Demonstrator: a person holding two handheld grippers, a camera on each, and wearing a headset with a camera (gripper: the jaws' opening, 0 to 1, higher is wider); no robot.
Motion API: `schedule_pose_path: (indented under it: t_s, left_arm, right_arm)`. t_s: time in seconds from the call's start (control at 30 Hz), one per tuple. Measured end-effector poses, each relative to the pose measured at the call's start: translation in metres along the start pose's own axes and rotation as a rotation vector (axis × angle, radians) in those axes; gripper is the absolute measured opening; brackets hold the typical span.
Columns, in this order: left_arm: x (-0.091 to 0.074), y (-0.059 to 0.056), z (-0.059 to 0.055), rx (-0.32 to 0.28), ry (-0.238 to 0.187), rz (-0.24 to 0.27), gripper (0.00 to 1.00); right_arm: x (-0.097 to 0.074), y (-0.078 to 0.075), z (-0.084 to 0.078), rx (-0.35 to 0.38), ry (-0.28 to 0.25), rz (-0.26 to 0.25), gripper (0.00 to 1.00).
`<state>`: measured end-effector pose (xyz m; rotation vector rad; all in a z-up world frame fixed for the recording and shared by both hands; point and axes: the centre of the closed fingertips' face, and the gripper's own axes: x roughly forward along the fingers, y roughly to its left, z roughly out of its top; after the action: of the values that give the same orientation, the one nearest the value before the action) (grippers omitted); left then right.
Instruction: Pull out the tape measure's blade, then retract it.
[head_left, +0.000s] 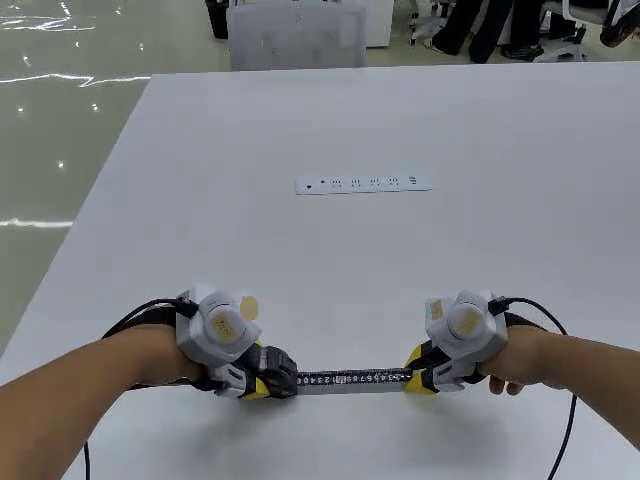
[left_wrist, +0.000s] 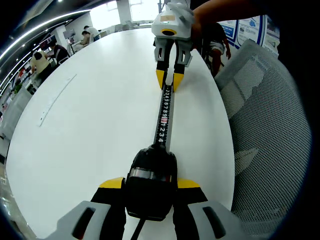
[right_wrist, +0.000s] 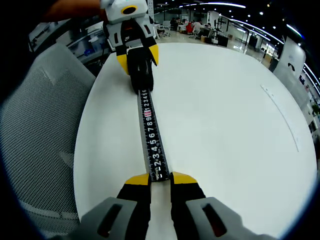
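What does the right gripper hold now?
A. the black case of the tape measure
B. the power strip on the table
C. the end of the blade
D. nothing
C: in the right gripper view the right gripper is shut on the end of the blade, while the left gripper holds the case.

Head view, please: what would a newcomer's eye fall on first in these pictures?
The eye goes first to the black tape measure case, clamped in the left gripper. Its numbered blade is stretched across to the right gripper, which pinches its tip, near the front edge of the white table. Farther back lies a white power strip.
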<state>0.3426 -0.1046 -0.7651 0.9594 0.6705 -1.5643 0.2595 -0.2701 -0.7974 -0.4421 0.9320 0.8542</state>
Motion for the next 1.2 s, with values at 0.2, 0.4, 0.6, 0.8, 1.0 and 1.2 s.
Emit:
schedule_pose_path:
  t_s: [0.2,0.4,0.6,0.8,1.0,1.2]
  left_arm:
    - [0.0,0.0,0.0,0.0,0.0,0.001,0.33]
    - [0.0,0.0,0.0,-0.001,0.001,0.0,0.33]
    - [0.0,0.0,0.0,-0.002,0.0,0.002,0.33]
    - [0.0,0.001,0.0,-0.004,0.001,0.004,0.33]
    - [0.0,0.0,0.0,-0.006,0.0,0.004,0.33]
    - [0.001,0.0,0.001,-0.008,-0.004,0.01,0.33]
  right_arm:
    - [-0.003,-0.001,-0.004,0.006,0.0,-0.002,0.12]
    - [-0.005,-0.003,-0.008,0.006,0.003,-0.003,0.12]
    - [-0.009,-0.004,-0.014,0.014,0.007,-0.006,0.12]
    - [-0.013,-0.006,-0.02,0.022,0.01,-0.011,0.12]
    - [-0.016,-0.008,-0.025,0.019,0.019,-0.016,0.12]
    - [-0.019,-0.008,-0.029,0.022,0.018,-0.02,0.12]
